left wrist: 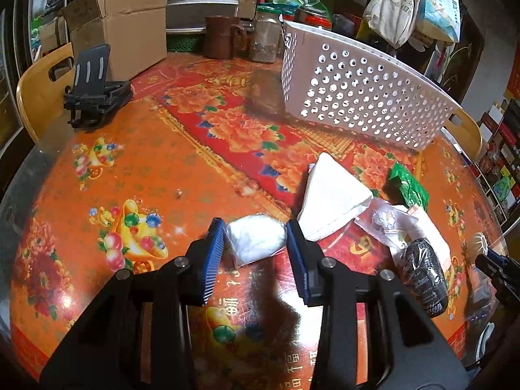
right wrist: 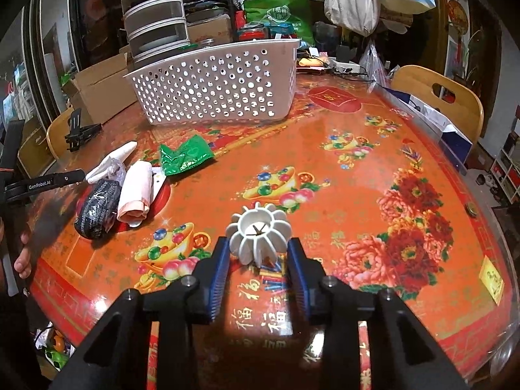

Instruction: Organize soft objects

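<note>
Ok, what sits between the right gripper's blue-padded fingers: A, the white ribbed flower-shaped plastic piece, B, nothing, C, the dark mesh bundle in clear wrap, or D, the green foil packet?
A: in the right wrist view the white ribbed flower-shaped plastic piece sits between the right gripper's pads, which touch its sides.

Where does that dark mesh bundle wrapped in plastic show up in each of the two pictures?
Left wrist view: dark mesh bundle at lower right, near the table edge.
Right wrist view: it lies at mid-left, beside a pinkish roll.
Shared landmark: the white perforated basket beyond it.
</note>
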Motion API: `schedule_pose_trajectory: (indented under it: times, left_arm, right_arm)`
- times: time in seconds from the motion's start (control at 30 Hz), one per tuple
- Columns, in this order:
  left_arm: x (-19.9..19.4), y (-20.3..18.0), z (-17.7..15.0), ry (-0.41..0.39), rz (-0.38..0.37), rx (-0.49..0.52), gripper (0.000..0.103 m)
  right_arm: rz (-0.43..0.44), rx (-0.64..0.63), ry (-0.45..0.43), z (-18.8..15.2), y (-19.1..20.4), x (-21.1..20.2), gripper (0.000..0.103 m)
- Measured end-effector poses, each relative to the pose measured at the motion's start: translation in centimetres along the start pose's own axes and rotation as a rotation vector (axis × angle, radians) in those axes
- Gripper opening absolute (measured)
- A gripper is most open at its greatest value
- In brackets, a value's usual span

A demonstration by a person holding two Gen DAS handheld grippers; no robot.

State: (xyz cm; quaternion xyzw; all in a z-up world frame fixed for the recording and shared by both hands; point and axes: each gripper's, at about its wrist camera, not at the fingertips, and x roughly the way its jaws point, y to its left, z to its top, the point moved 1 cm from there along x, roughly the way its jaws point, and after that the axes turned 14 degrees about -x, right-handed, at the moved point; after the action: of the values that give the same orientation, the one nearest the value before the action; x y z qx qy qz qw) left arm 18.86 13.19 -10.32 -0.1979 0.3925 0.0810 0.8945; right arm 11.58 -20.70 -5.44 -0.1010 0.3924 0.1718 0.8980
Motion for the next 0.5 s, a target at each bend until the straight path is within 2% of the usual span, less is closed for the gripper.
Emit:
schedule_pose_trajectory:
  times: [0.27,0.5]
  left_arm:
    - [-2.1,-0.4,0.3,-0.049,0.0,0.004,0.036]
    - [-5.2,-1.7,1.3,-0.121,-0.008,0.047,0.036]
  right_arm:
    - [-0.009,-0.012,-0.026,0.2,-0.2,-0.8,0.033]
    - [-0.016,-0.032,-0.088,1.5,-0.5,-2.9,0.033]
